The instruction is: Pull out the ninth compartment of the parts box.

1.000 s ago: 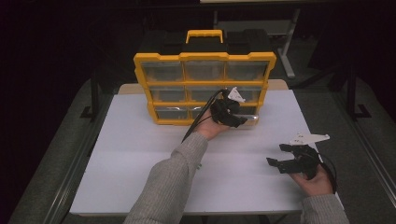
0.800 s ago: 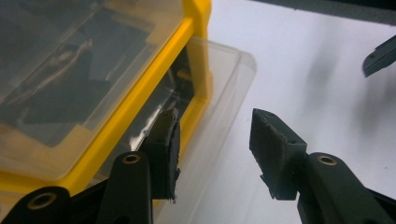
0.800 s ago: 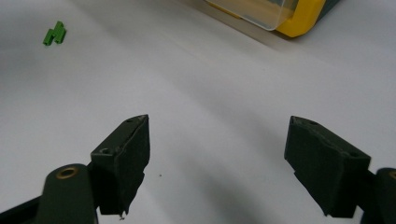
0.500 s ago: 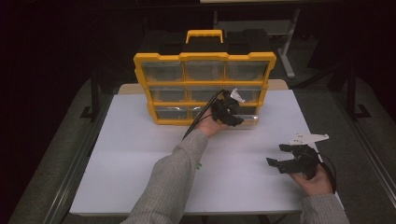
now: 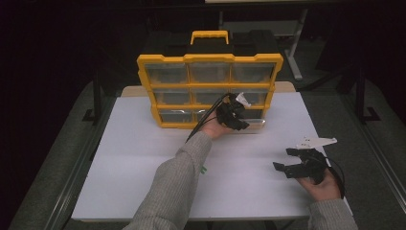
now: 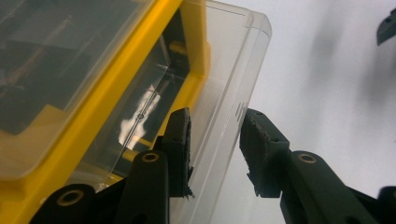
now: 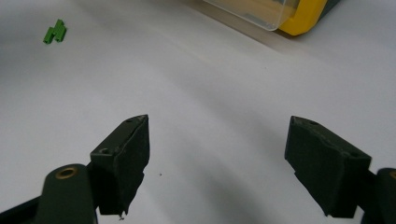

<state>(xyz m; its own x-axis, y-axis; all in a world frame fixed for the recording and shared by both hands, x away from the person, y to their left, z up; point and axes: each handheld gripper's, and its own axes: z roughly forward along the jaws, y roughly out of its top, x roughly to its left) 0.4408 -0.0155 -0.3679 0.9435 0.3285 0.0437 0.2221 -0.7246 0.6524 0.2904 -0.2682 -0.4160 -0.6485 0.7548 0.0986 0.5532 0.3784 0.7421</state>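
Note:
A yellow organizer [image 5: 210, 62] with clear drawers stands at the back of the white table [image 5: 119, 167]. Its bottom right drawer [image 5: 256, 123] is pulled out a little. My left gripper [image 5: 238, 117] reaches to that drawer. In the left gripper view its jaws straddle the clear drawer front [image 6: 224, 107], one pad inside and one outside. The left gripper [image 6: 215, 116] has just been closing, and a thin gap still shows at the outer pad. My right gripper [image 5: 282, 159] rests open above the table at the front right, with nothing between the jaws [image 7: 217, 121].
A small green piece [image 7: 55, 31] lies on the table near the left forearm [image 5: 203, 169]. The organizer carries a yellow handle [image 5: 209, 36] on top. Dark floor and table legs surround the table.

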